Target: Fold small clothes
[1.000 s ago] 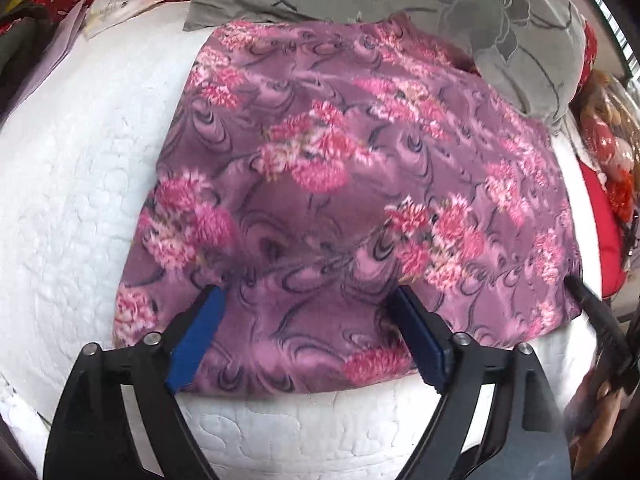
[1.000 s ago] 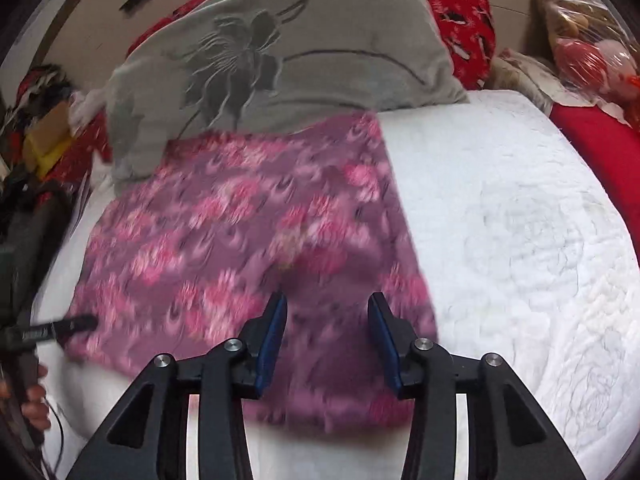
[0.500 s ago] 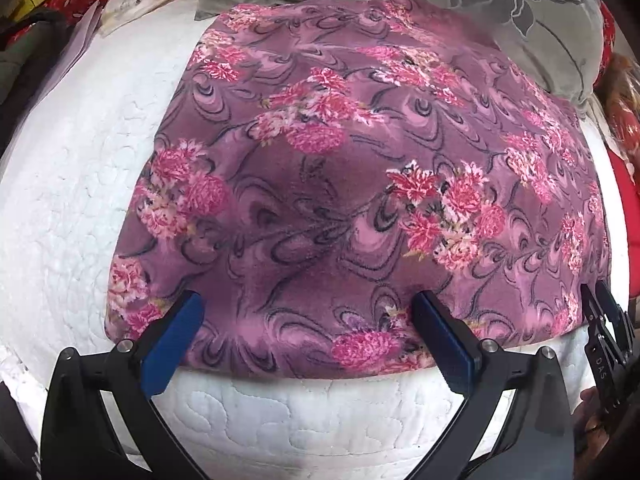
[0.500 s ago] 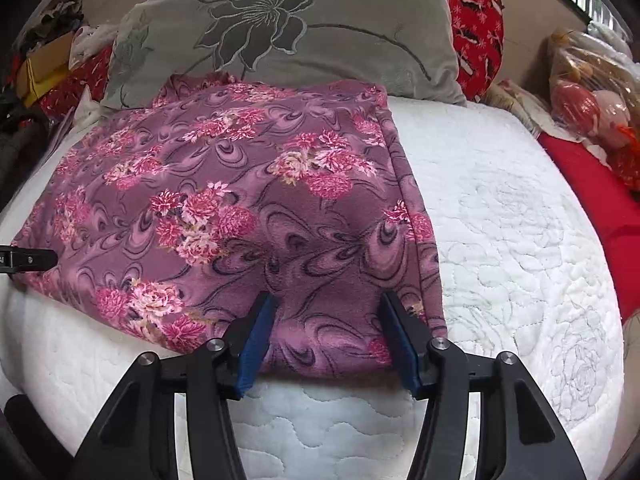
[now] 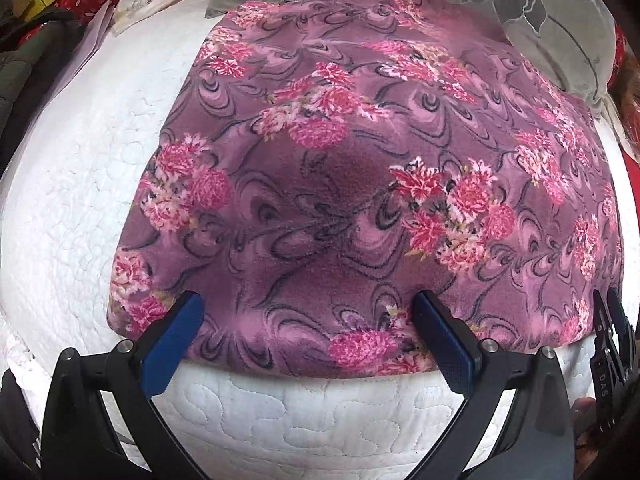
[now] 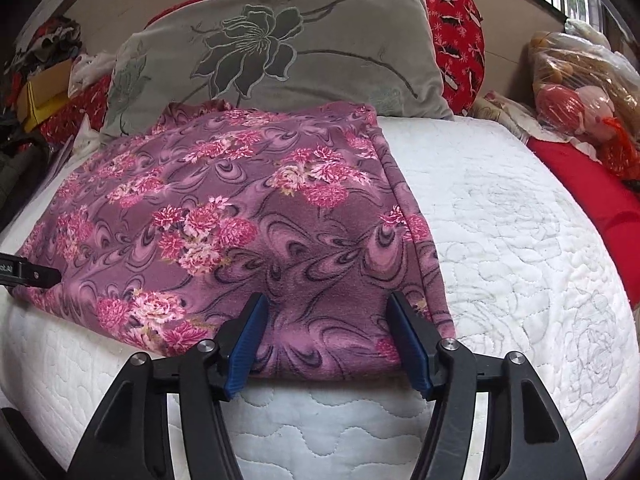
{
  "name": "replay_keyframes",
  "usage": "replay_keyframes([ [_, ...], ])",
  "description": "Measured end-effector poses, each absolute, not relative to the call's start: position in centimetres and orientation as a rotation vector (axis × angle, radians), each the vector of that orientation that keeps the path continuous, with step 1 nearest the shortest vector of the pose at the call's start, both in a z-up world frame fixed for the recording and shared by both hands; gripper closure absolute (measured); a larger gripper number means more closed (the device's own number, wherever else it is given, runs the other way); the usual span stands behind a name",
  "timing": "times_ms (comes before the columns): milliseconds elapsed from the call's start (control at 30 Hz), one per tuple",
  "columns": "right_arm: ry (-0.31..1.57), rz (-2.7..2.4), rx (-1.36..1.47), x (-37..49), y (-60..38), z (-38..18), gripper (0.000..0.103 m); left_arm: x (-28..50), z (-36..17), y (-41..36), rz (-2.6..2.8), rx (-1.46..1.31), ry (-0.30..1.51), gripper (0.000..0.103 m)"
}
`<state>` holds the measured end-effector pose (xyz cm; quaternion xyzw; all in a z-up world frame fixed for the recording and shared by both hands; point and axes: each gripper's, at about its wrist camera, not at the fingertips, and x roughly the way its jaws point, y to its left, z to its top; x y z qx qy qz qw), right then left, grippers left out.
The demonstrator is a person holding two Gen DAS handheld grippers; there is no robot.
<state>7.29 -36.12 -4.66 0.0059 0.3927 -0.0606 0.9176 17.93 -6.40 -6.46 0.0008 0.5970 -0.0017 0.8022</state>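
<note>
My left gripper [image 5: 308, 316] points steeply down at the near edge of the folded purple fleece garment with pink flower print [image 5: 360, 184], which lies flat on the white quilted bed [image 5: 80, 184]. Its jaws stand wide apart, holding nothing; the blue pads [image 5: 172, 344] hang over the garment's near hem, and I cannot tell whether the tips touch the cloth. Left of these jaws is bare quilt; ahead of them the garment runs up to a grey velvet pillow with a dark flower outline [image 5: 552, 20].

My right gripper [image 6: 326, 320] sits at the garment's [image 6: 224, 216] near right corner. Its jaws have just been opening and now stand parted at a middling width with the hem between them, the pads [image 6: 408, 344] not pressing on it. To their left the left gripper's black tip [image 6: 28, 274] shows at the garment's far-left corner. Ahead lies the pillow [image 6: 304, 48], with a red patterned cushion [image 6: 456, 36] behind it. To the right of the jaws is open quilt [image 6: 520, 240], then a plastic bag of stuffed toys [image 6: 576, 92].
</note>
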Motion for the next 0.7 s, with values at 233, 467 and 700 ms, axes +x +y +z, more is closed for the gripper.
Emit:
replay_keyframes([
  [233, 0.786, -0.119, -0.005, 7.0, -35.8, -4.9, 0.036, 17.2, -6.6, -6.7, 0.012, -0.018, 1.259, 0.0],
  [467, 0.768, -0.111, 0.005, 6.8, -35.9, -5.0, 0.036, 16.4, -6.6, -6.6, 0.03, -0.024, 1.255, 0.0],
  [700, 0.76, -0.109, 0.007, 6.7, -36.0, -5.2, 0.035, 15.9, -6.8, -6.5, 0.024, -0.018, 1.226, 0.0],
])
